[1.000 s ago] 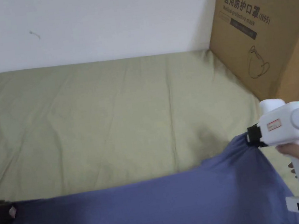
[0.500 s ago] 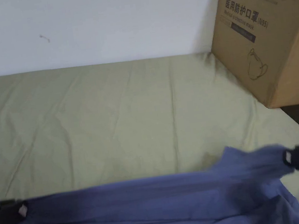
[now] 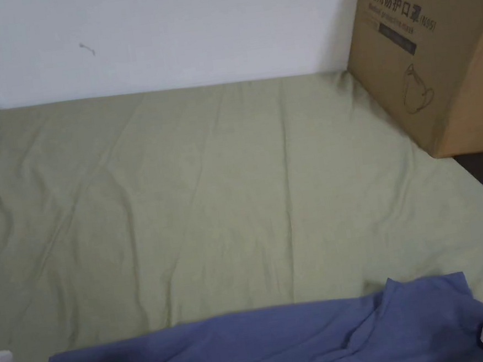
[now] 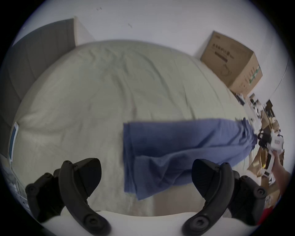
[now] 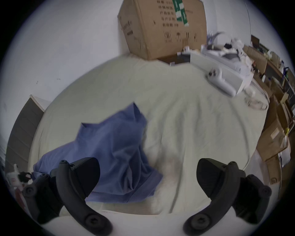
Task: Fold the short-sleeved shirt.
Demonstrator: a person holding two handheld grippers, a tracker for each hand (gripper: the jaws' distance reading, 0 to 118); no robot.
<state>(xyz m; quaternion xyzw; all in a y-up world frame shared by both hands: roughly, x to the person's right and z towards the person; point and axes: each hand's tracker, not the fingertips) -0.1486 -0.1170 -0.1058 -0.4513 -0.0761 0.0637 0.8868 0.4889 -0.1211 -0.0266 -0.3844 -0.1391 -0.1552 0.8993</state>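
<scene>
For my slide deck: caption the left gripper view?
Open left gripper above a blue shirt lying on the green sheet.

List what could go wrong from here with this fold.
The shirt lies bunched near the bed's front edge; part seems to hang over, so it may slide off. Its right end is rumpled, so creases could get folded in. Both the left gripper and right gripper are open, so nothing holds it.
</scene>
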